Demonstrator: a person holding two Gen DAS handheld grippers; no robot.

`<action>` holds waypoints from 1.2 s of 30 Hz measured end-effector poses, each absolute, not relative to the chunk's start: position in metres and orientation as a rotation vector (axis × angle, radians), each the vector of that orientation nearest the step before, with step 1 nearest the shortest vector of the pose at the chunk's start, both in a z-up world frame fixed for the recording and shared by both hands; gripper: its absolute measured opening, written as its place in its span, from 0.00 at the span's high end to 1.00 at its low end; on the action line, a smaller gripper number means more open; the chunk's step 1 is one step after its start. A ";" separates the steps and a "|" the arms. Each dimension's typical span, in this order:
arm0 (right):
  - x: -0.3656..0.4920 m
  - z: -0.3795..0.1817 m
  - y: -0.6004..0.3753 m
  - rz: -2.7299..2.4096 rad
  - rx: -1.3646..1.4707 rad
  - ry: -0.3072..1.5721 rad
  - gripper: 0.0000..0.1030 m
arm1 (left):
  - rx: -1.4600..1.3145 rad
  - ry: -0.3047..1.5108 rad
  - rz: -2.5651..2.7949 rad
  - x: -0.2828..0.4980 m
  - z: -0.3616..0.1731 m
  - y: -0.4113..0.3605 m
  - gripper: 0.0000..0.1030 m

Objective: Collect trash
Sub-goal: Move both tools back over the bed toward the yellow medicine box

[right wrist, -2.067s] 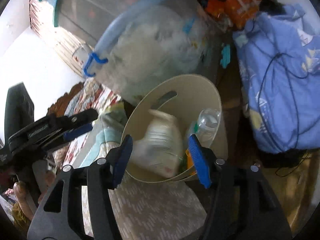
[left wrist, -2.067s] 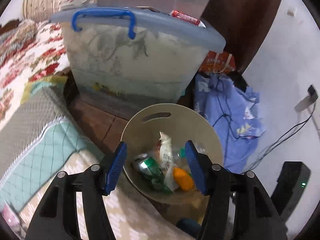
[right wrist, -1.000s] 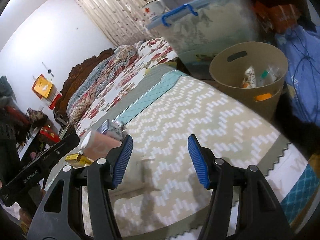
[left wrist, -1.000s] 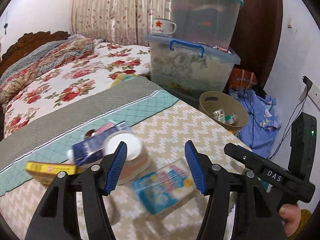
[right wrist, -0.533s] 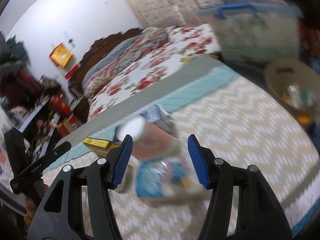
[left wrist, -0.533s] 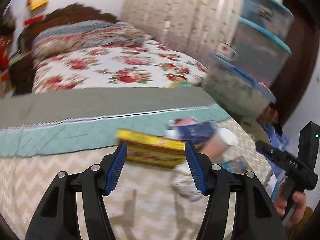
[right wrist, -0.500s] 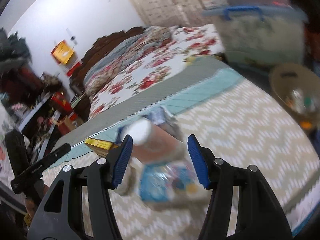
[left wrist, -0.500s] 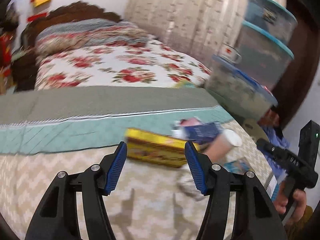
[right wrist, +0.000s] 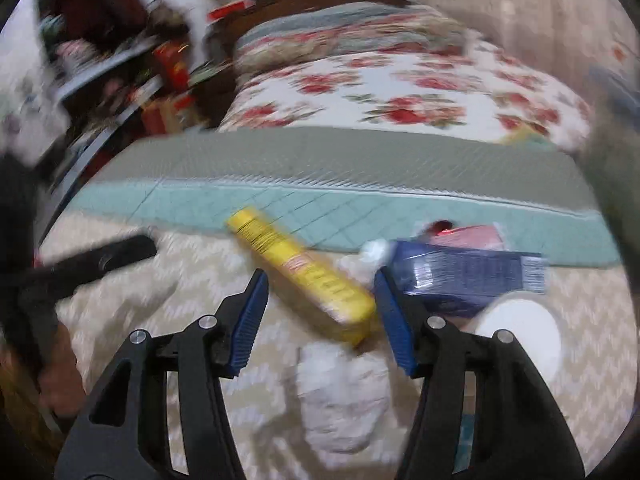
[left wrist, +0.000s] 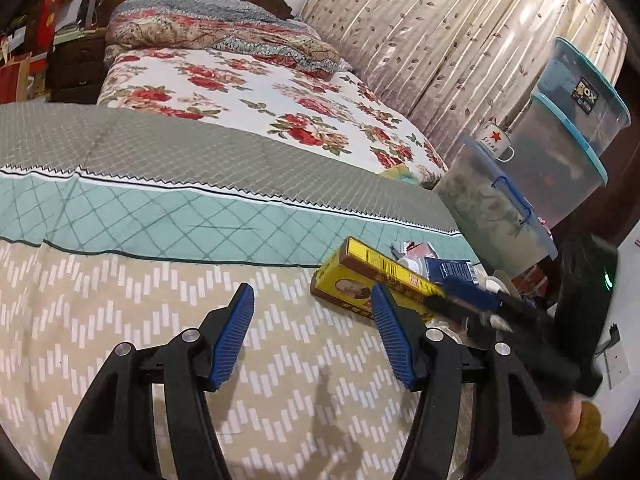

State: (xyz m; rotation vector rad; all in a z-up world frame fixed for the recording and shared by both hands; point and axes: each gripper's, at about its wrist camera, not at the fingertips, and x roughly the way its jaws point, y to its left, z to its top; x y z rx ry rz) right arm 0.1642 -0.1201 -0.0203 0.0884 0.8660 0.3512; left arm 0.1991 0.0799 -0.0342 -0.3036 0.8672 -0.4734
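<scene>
surroundings: blue carton (right wrist: 468, 280), pink packet (right wrist: 468, 236), white cup (right wrist: 520, 340) crowd right of yellow box (right wrist: 308, 276); crumpled tissue (right wrist: 340, 400) just in front
box: lies flat on bed (left wrist: 120, 300) blanket, long axis diagonal, far-left to near-right in right view
left gripper (left wrist: 312, 336): jaws apart, empty
right gripper (right wrist: 320, 316): jaws apart, hold nothing, box's near end between them

the left wrist view is sharp and evenly lit by soft indoor light, with a sheen on the pleated beige leaf-print curtain (left wrist: 460, 40) and faint shadows on the beige zigzag-patterned blanket (left wrist: 120, 320). the right wrist view is heavily motion-blurred, smearing the long yellow cardboard box (right wrist: 304, 276). both bend and darken at the edges.
</scene>
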 end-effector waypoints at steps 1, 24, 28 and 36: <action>0.157 -0.022 -0.115 0.414 0.110 0.876 0.46 | -0.309 0.872 -0.477 0.200 -0.036 0.080 0.43; 0.159 -0.032 -0.099 0.718 0.209 0.990 0.44 | -0.383 0.908 -0.455 0.202 -0.045 0.095 0.39; 0.124 -0.029 -0.099 0.786 0.265 0.935 0.44 | -0.371 0.911 -0.470 0.199 -0.044 0.089 0.39; 0.084 -0.039 -0.135 0.511 0.154 0.873 0.43 | -0.292 1.006 -0.459 0.205 -0.062 0.054 0.34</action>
